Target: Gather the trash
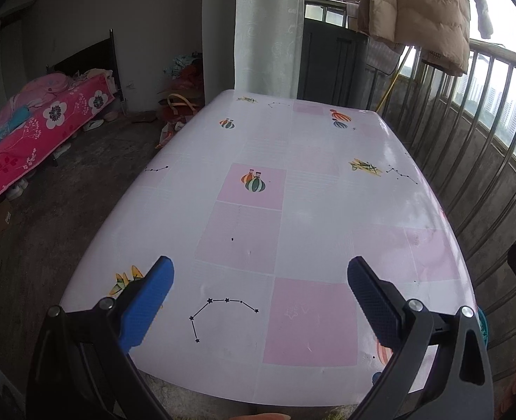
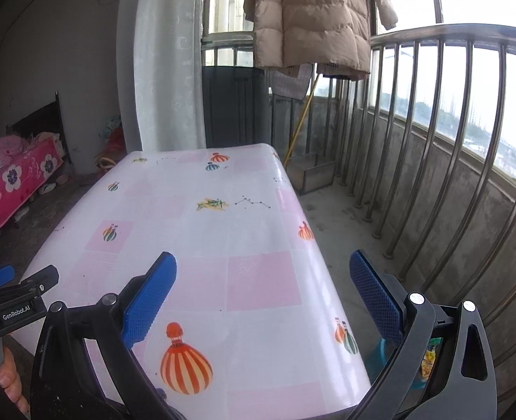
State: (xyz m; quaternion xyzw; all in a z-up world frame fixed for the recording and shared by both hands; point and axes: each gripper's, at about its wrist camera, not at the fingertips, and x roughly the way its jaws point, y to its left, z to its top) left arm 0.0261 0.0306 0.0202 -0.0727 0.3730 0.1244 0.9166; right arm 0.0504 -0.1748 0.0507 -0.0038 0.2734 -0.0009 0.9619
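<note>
Both claws hung spread and empty over the near edge of the worktop, the left claw toward its left side, the right claw at its near right corner. No trash lay on the patterned cover. The only likely piece was a yellow wrapper in a teal bin on the floor, low to the right, just behind the right claw's right finger. That claw was nearer; the worktop's corner stood between. Railing ran along the right.

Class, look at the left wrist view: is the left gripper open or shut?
Open. The left gripper has its two blue fingers spread wide apart above the table, with nothing between them.
</note>
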